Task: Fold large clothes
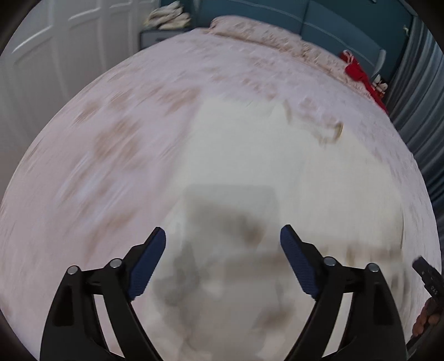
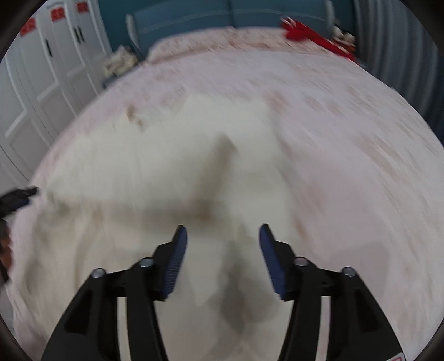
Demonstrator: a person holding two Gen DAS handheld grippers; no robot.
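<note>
A large cream-white garment (image 1: 249, 166) lies spread on a bed with a pink patterned cover (image 1: 111, 125). Both views are motion-blurred. My left gripper (image 1: 222, 236) is open and empty above the garment's near part. My right gripper (image 2: 223, 233) is open and empty above the same garment (image 2: 166, 166), near a raised fold (image 2: 224, 150). The right gripper's tip (image 1: 427, 275) shows at the right edge of the left wrist view; the left gripper's tip (image 2: 19, 197) shows at the left edge of the right wrist view.
A teal headboard (image 1: 319, 25) and a pillow (image 1: 249, 27) are at the far end. A red cloth (image 1: 360, 72) lies at the far right corner of the bed. White wardrobe doors (image 2: 41, 83) stand on the left, grey curtains (image 1: 416, 97) on the right.
</note>
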